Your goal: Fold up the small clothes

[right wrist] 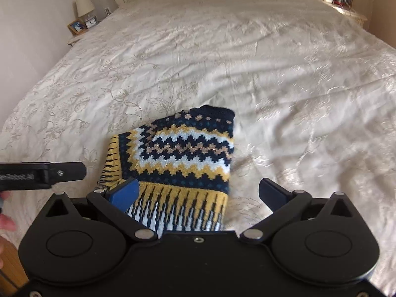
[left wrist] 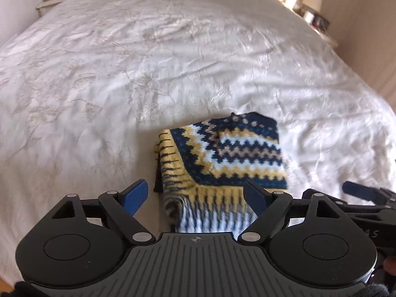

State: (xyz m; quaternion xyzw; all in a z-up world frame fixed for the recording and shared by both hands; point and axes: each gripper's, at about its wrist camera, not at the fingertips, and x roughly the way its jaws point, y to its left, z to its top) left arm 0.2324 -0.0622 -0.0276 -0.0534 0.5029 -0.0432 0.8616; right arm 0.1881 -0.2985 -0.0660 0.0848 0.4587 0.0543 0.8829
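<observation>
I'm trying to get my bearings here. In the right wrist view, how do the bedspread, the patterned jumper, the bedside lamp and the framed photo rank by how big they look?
1. bedspread
2. patterned jumper
3. bedside lamp
4. framed photo

The lamp and photo stand far from the camera, so they look small partly because of distance.

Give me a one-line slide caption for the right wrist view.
Right gripper, jaws open, above a folded navy, yellow and white zigzag knitted sweater lying on a cream embroidered bedspread.
</observation>
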